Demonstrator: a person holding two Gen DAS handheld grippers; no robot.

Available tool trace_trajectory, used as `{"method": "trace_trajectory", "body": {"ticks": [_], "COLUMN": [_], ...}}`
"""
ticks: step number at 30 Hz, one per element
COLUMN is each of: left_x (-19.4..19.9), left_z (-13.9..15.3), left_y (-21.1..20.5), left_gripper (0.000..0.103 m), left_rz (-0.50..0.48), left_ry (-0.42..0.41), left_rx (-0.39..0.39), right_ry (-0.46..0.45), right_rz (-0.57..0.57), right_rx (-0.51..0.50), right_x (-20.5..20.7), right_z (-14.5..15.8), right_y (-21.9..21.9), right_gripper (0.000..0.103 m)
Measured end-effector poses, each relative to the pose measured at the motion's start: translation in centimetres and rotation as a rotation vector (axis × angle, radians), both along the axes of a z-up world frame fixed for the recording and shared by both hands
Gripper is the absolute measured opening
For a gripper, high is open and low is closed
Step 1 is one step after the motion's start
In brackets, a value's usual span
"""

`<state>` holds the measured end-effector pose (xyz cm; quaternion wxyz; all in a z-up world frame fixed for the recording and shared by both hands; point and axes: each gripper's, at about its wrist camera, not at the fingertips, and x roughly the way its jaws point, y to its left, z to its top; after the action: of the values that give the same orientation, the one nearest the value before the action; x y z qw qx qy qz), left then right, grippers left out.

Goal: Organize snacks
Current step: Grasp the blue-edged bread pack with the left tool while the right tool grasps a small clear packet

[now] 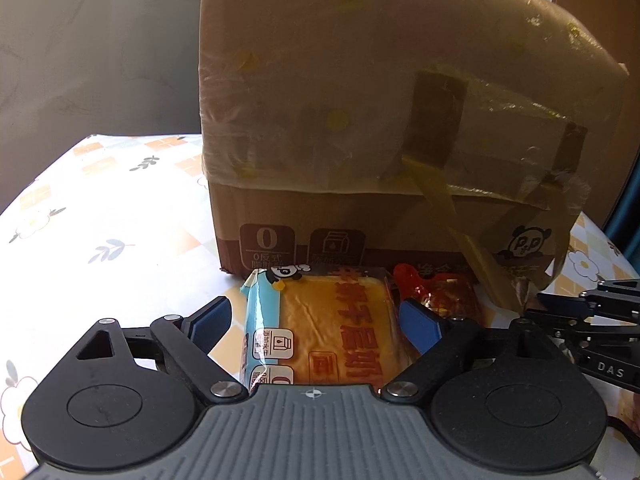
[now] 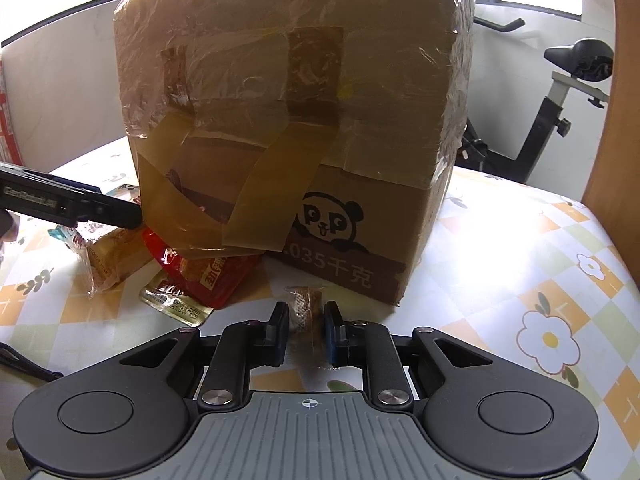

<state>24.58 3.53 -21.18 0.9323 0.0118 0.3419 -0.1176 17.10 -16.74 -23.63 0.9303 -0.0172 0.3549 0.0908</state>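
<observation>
A taped cardboard box (image 1: 360,128) with a panda logo stands on the table; it also fills the right wrist view (image 2: 288,120). My left gripper (image 1: 316,320) is open, its blue pads either side of a wrapped yellow cake packet (image 1: 328,328) lying in front of the box. A red snack packet (image 1: 444,292) lies just right of it. My right gripper (image 2: 306,332) is shut on a small clear-wrapped brown candy (image 2: 306,308) at the table surface. The cake packet (image 2: 112,256) and the red packet (image 2: 208,272) lie to the left in the right wrist view.
A gold-edged sachet (image 2: 176,304) lies by the red packet. The floral tablecloth (image 2: 520,264) covers the table. The left gripper body (image 2: 68,200) shows at the left. An exercise bike (image 2: 560,92) stands behind the table.
</observation>
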Motion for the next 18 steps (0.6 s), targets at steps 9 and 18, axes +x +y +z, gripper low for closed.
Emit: {"method": "trace_trajectory", "body": {"ticks": [9,18], "left_x": [0.2,0.1], "left_z": [-1.4,-2.9], "left_y": [0.0,0.8], "left_gripper": [0.092,0.095], "left_rz": [0.001,-0.008], "left_ry": [0.035,0.055], "left_rx": [-0.001,-0.030], "right_ry": [0.009,0.017], "right_rz": [-0.001,-0.012], "right_rx": [0.007,0.047], "right_x": [0.2,0.4], "right_z": [-0.1,-0.1], "right_y": [0.3,-0.5], "right_gripper": [0.017,0.017]}}
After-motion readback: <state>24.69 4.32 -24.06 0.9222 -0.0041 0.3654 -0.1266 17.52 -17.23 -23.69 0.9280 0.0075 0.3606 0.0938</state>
